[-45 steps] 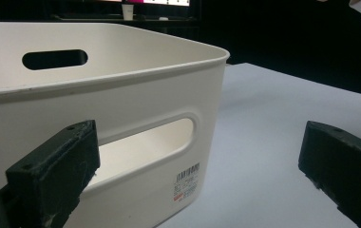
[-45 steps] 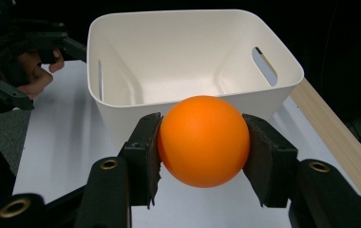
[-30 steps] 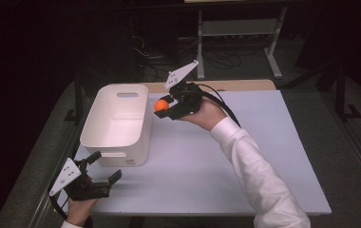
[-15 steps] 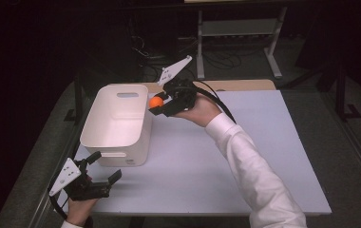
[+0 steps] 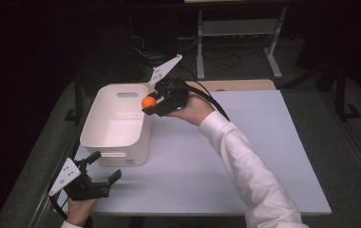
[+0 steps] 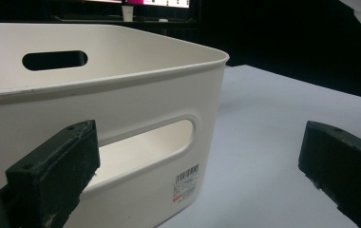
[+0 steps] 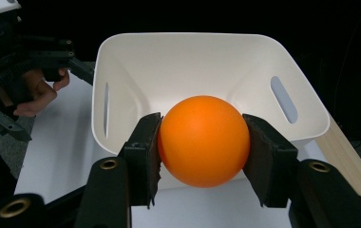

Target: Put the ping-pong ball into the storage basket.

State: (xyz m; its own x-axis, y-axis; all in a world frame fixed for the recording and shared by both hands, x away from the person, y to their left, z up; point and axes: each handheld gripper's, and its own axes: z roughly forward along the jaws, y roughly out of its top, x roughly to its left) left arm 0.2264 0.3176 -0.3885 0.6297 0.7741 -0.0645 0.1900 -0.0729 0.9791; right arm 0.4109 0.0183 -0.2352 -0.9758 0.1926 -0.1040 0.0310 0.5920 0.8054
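Note:
An orange ball [image 5: 148, 101] [image 7: 203, 140] is clamped between the jaws of my right gripper [image 5: 151, 104] [image 7: 202, 142]. It hangs at the right rim of the white bin [image 5: 103, 128] [image 7: 207, 61], just over the bin's edge. The bin stands on the left part of the white table [image 5: 245, 156] and looks empty inside. My left gripper [image 5: 103, 170] [image 6: 193, 166] rests open near the table's front left corner, right before the bin's near wall [image 6: 136, 99] with its handle slot. Nothing lies between its jaws.
A wooden board [image 5: 238, 85] lies along the table's far edge behind the bin. A metal shelf frame [image 5: 238, 33] and cables stand on the dark floor beyond. The other hand with its gripper [image 7: 24, 71] appears beyond the bin.
My right gripper has carried the orange ball leftwards, from beside the bin to its right rim. The left gripper has stayed put.

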